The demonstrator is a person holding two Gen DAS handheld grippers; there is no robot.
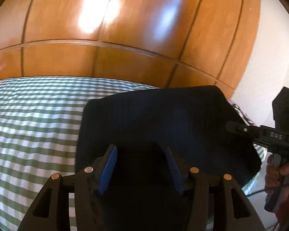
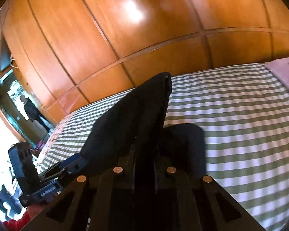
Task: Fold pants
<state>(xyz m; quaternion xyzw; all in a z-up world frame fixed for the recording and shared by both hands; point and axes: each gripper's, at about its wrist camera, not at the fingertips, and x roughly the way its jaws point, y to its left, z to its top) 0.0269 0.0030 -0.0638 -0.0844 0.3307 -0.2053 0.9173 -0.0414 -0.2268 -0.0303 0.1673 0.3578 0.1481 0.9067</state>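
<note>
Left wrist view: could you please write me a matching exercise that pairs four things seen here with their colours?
Things:
1. pants
2. bedcover
3. wardrobe
4. left hand-held gripper pads

Colours:
A. blue
B. green and white check
C. very dark, almost black
D. orange-brown wood

Pairs: 1-C, 2-B, 3-D, 4-A

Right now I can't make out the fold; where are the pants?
The dark pants lie on the checked bedspread near its right edge, before the wooden wardrobe, between both grippers.
</note>
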